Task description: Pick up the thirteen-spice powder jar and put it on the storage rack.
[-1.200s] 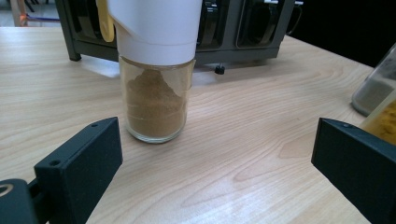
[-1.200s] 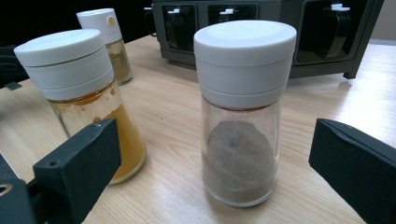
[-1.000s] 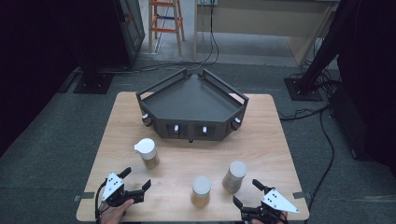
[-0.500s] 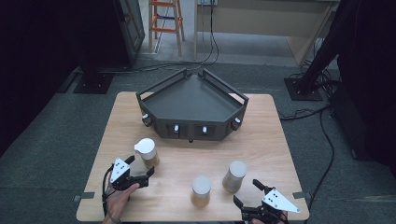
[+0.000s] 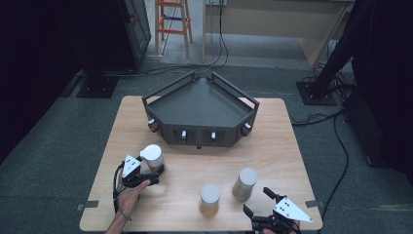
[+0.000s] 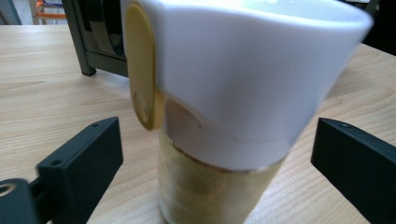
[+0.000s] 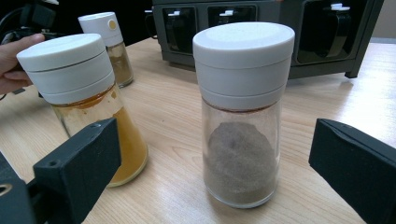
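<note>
Spice jar stands between my left hand-held gripper's wide-open jaws, ungripped, positioned for a grasp.

spice jar base cut off, right claw partly cropped

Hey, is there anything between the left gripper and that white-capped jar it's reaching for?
Nothing visible. The left gripper is open with the white-capped jar standing upright between its fingers, bare table on both sides. The other two jars stand well off to the right.
</note>
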Demonstrator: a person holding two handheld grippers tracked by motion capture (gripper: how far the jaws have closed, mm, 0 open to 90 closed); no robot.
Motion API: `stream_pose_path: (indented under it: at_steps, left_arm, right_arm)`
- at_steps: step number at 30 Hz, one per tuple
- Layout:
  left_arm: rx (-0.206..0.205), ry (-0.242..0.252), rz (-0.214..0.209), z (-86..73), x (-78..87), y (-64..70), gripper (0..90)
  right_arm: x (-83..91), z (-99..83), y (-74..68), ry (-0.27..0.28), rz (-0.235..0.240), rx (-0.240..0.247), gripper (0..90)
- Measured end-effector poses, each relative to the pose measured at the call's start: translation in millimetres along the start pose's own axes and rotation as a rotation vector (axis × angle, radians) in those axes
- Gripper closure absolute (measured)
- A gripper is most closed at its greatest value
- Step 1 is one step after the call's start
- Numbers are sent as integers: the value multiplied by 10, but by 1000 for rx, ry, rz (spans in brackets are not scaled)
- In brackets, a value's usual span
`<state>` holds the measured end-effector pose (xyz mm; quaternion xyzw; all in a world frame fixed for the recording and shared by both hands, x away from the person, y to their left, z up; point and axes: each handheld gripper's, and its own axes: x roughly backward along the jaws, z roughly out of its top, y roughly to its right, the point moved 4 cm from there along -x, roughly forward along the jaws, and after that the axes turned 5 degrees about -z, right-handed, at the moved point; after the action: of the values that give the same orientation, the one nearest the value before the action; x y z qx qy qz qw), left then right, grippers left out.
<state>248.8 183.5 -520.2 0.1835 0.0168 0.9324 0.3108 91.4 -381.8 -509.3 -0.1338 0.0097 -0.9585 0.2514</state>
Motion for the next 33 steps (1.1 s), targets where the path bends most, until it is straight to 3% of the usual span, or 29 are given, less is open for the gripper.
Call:
stream_pose_path:
  at_steps: [3,6,8,13,21,33]
  left_arm:
    - [5,-2,-3,12,-50,-16,93]
    - [7,-2,-19,27,-79,-33,242]
    - [6,-2,-17,34,-92,-21,271]
    - [13,-2,-21,58,-82,-32,284]
    - [-22,12,-23,190,-21,5,292]
    - [-26,14,-93,400,57,14,296]
  right_arm:
    - [-2,0,1,-1,0,0,22]
    - [-2,1,-1,-3,-1,-2,22]
    - [-6,1,0,-7,0,0,22]
    - [-4,2,-1,-6,-3,-2,22]
    - [-5,2,-1,-8,-2,-3,22]
    - [-7,1,-2,-7,-7,-7,22]
